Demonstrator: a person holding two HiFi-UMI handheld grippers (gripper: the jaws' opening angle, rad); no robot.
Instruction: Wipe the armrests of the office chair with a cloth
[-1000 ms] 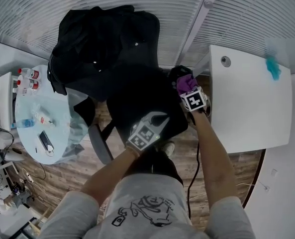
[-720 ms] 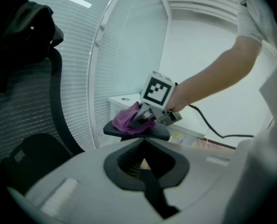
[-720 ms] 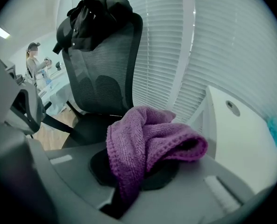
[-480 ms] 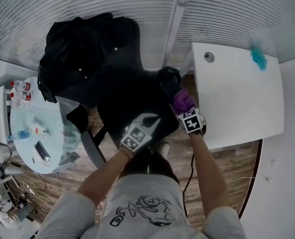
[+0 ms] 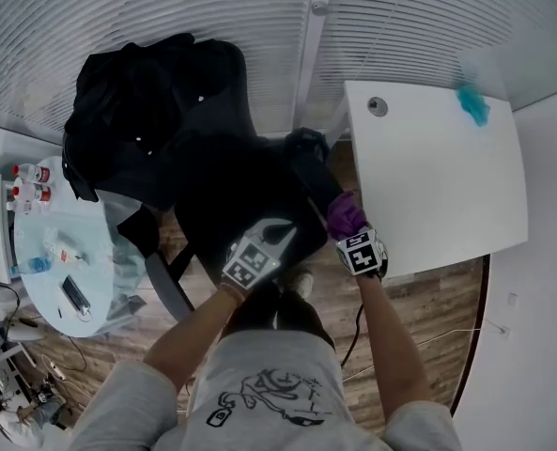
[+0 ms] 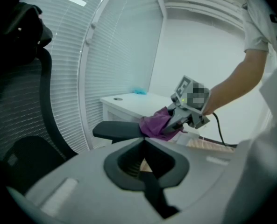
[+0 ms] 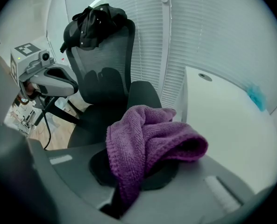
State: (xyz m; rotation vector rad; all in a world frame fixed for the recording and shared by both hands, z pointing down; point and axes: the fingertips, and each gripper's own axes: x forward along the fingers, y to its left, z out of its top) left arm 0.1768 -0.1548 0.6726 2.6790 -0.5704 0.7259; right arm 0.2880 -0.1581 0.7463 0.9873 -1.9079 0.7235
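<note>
Head view: office chair [image 5: 240,195] beside white desk [image 5: 438,177], blinds [image 5: 165,7].

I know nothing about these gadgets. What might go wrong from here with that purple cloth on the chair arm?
The purple cloth is bunched and only partly pinched by the right gripper, so it may slip free mid-wipe. It sits near the front end of the armrest; a pull forward could slide it off. The white desk edge is close beside that gripper, so a sideways sweep might knock it.
</note>
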